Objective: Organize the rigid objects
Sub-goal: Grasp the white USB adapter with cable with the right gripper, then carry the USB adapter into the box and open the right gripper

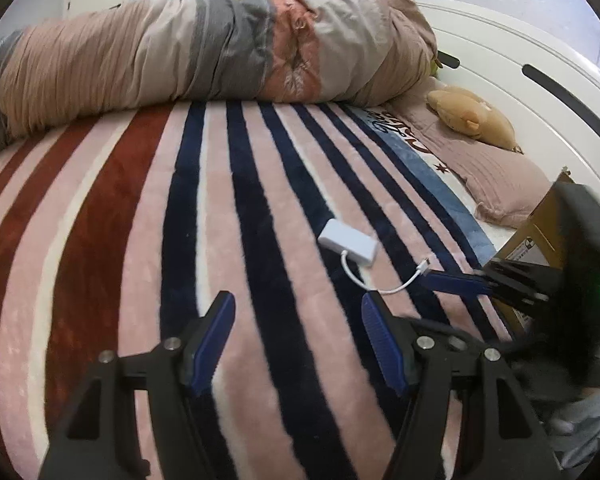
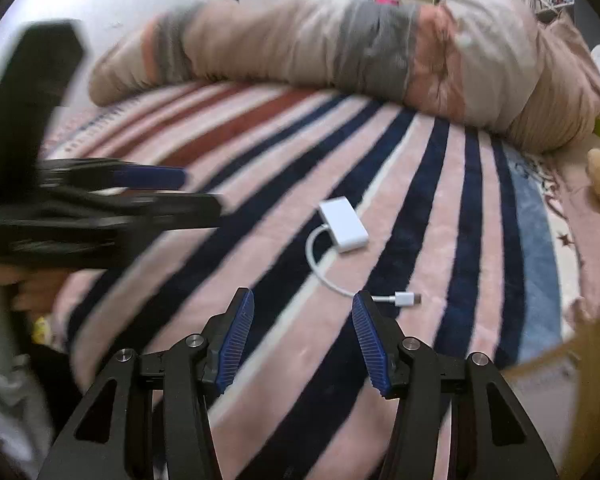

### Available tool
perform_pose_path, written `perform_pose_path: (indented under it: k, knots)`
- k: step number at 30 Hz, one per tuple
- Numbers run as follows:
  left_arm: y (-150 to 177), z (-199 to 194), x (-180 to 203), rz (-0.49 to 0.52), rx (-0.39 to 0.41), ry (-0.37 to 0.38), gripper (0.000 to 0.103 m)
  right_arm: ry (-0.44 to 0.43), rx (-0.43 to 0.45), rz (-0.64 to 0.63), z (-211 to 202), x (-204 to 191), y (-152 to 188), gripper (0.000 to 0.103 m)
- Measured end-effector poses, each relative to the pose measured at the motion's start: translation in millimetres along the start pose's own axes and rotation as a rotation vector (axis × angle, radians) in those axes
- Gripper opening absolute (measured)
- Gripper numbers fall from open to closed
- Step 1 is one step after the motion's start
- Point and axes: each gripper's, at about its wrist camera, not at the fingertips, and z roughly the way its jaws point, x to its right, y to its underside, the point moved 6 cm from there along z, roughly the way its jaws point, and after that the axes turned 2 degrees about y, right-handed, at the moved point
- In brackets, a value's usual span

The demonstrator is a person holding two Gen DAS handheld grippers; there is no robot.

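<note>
Lying on the striped blanket (image 1: 148,216) of the bed, a white adapter (image 1: 348,242) rests flat, its short white cable (image 1: 356,276) curling toward the near edge and ending in a small plug (image 2: 407,299). Both views show it out in front of the fingers, touched by neither tool. The left gripper (image 1: 298,332) hovers above the blanket with its blue pads (image 1: 214,344) spread wide and nothing between them; the adapter sits ahead and slightly to its right. The right gripper (image 2: 303,330) is likewise spread apart and empty, with the plug just beyond its right fingertip and the cable passing behind that tip. Each tool shows in the other's camera as a dark, motion-blurred shape at the frame edge. A rolled duvet (image 1: 172,56) stretches across the far side of the bed, a tan plush toy (image 1: 472,118) lies on a pink pillow (image 1: 496,172) by the white headboard (image 1: 500,44), and a cardboard box (image 1: 540,232) stands at the right.
</note>
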Motion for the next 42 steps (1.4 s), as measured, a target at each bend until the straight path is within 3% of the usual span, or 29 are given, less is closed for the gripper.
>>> perform_pose_path:
  k: [3,4,6,7,15,18,19,21,22,23,25,27,29,30,31,37,42]
  knots:
    - [-1,-2,-6,-0.02,0.008,0.005,0.062,0.001,-0.018,-0.006,30,3,-5,0.034]
    - [-2,-4,-7,-0.027,0.011,0.003,0.062,-0.003,-0.033,-0.007,40,3,-6,0.026]
    - [0,-5,-8,-0.028,0.013,-0.003,0.062,-0.017,-0.029,-0.013,42,2,-10,0.017]
    - [1,-5,-7,-0.029,0.013,-0.005,0.062,-0.032,-0.028,-0.025,38,0,-9,0.006]
    - [11,-9,0,-0.026,-0.001,0.019,0.062,-0.181,-0.112,-0.073,-6,-27,31,0.005]
    - [14,-9,3,-0.019,-0.009,0.029,0.062,-0.138,-0.119,-0.088,-22,-27,42,0.005]
    - [15,-9,5,-0.015,-0.013,0.032,0.062,-0.098,-0.108,-0.098,-25,-25,42,0.011]
    - [15,-9,8,-0.008,-0.015,0.034,0.062,-0.036,-0.078,-0.105,-26,-19,39,0.042]
    - [15,-9,8,-0.005,-0.015,0.033,0.062,-0.026,-0.062,-0.092,-24,-16,35,0.063]
    - [15,-9,8,-0.004,-0.015,0.033,0.062,-0.034,-0.049,-0.068,-21,-13,31,0.065]
    - [15,-9,8,-0.008,-0.014,0.033,0.062,-0.063,-0.05,-0.031,-7,-8,22,0.065]
    - [15,-9,6,-0.016,-0.017,0.033,0.062,-0.024,-0.059,-0.012,14,-1,15,0.064]
    - [16,-9,4,-0.022,-0.022,0.031,0.062,-0.007,-0.062,-0.016,27,2,11,0.045]
    - [16,-9,4,-0.022,-0.024,0.032,0.062,-0.014,-0.05,-0.019,28,1,9,0.04]
    - [17,-9,4,-0.021,-0.027,0.035,0.062,-0.024,-0.041,-0.026,27,-1,8,0.022]
    - [17,-18,19,-0.025,-0.015,0.122,0.062,-0.055,-0.014,-0.066,5,-17,12,0.023]
    - [4,-47,49,0.005,0.037,0.215,0.062,-0.096,0.087,-0.096,-47,-35,7,0.023]
